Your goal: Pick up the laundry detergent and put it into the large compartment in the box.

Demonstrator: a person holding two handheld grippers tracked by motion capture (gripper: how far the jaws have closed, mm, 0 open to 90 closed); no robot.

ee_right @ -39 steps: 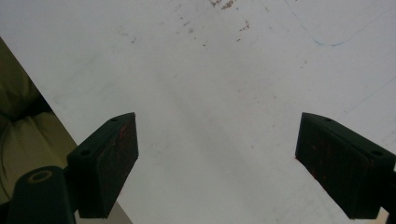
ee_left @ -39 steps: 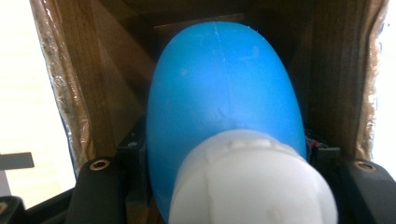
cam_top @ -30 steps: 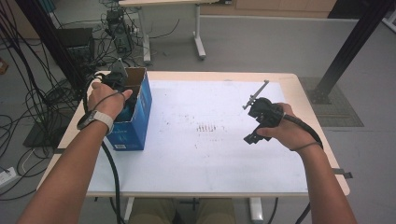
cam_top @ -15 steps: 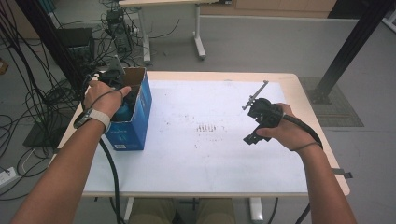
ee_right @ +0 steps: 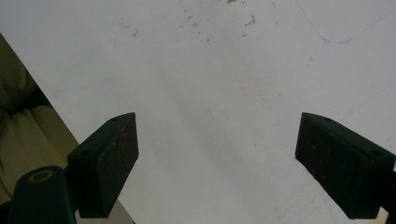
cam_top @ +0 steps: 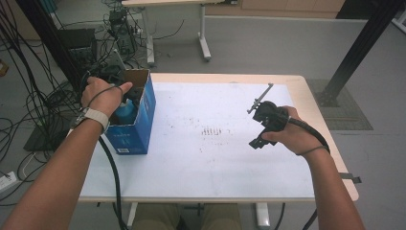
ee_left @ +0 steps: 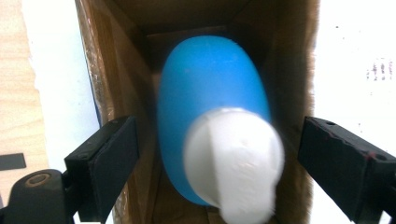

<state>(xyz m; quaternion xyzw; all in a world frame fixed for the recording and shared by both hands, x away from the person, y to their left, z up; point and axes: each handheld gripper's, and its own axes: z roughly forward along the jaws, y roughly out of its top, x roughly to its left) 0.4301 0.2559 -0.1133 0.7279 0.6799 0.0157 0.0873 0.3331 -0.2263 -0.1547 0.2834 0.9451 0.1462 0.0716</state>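
Note:
An open blue cardboard box (cam_top: 134, 129) stands at the table's left edge with a blue bottle (cam_top: 125, 111) inside. In the left gripper view the bottle (ee_left: 210, 88) has a white cap (ee_left: 233, 163) that points up at the camera, between the box's brown inner walls (ee_left: 116, 60). My left gripper (ee_left: 219, 158) is open, held over the box mouth with one jaw on each side of the cap and touching nothing. From above, the person's left hand covers most of the left gripper (cam_top: 129, 98). My right gripper (cam_top: 261, 129) hovers over the right half of the table, open (ee_right: 215, 158) and empty.
The white table top (cam_top: 201, 167) carries faint dark marks (cam_top: 215, 130) near its middle. In the right gripper view its near edge (ee_right: 56, 107) runs diagonally, with the person's trousers (ee_right: 18, 130) beyond. Cables and equipment (cam_top: 72, 43) crowd the floor at left. A black post (cam_top: 359, 48) rises at right.
The left hand has shifted slightly left and farther back over the box. The right hand has stayed nearly still.

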